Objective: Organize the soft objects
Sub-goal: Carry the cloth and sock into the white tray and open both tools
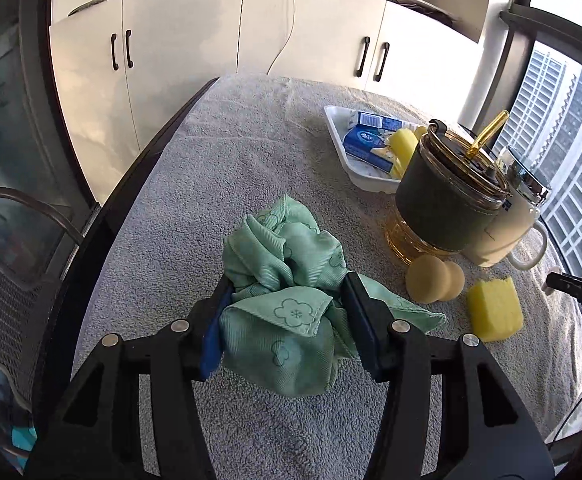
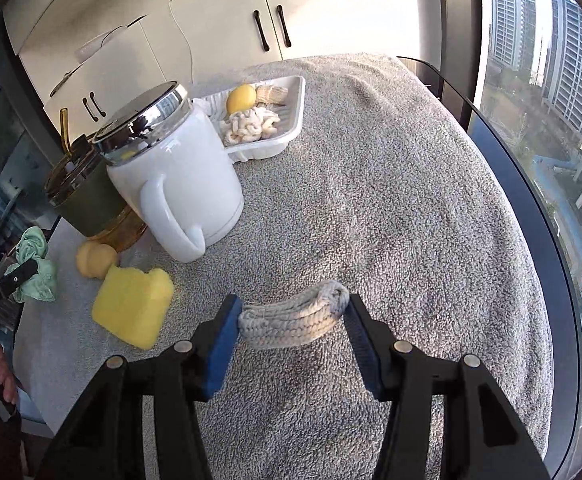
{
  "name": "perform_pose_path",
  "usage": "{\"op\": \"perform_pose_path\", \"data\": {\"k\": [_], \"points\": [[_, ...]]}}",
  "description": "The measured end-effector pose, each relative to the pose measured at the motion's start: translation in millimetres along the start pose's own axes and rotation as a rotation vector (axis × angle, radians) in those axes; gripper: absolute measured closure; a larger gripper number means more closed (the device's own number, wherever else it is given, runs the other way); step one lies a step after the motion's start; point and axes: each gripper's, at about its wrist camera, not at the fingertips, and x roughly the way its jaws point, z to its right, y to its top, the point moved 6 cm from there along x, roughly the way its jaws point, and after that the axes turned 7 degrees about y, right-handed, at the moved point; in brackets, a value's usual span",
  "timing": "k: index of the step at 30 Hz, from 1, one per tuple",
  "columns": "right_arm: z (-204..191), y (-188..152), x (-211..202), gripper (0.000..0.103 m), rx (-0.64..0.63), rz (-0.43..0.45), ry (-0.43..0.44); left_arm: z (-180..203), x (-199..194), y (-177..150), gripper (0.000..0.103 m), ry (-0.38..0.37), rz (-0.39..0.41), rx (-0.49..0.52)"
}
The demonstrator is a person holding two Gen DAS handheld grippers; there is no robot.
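My left gripper (image 1: 287, 308) is shut on a crumpled green cloth (image 1: 287, 280) with a flower print, held just above the grey towel-covered table (image 1: 231, 152). My right gripper (image 2: 291, 320) has its fingers on both ends of a grey braided rope piece (image 2: 295, 318) that lies on the towel. A yellow sponge block (image 2: 133, 306) and a small beige puff (image 2: 95, 260) lie left of it. They also show in the left wrist view as the sponge (image 1: 494, 309) and puff (image 1: 435, 276). The white tray (image 2: 295, 96) holds a yellow ball and a cream rope bundle (image 2: 251, 125).
A white lidded mug (image 2: 175, 172) and a green-sleeved amber cup with a straw (image 2: 83, 184) stand between the tray and the sponge. Blue tissue packs (image 1: 365, 142) lie in the tray. A chair (image 1: 11, 280) stands left of the table. Windows border the right edge.
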Motion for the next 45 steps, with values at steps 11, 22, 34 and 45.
{"op": "perform_pose_path", "data": {"k": [11, 22, 34, 45], "points": [[35.1, 66.7, 18.6, 0.047, 0.014, 0.018, -0.061, -29.4, 43.2, 68.4, 0.052, 0.083, 0.047, -0.022], [40.8, 125.8, 48.4, 0.047, 0.019, 0.027, -0.044, -2.6, 86.9, 129.7, 0.052, 0.038, 0.064, 0.026], [24.5, 177.6, 89.7, 0.047, 0.020, 0.020, 0.011, 66.8, 119.0, 146.7, 0.052, -0.121, 0.000, 0.170], [-15.2, 207.5, 134.5, 0.047, -0.033, -0.036, 0.111, 85.4, 144.8, 139.9, 0.052, -0.279, -0.142, 0.158]]}}
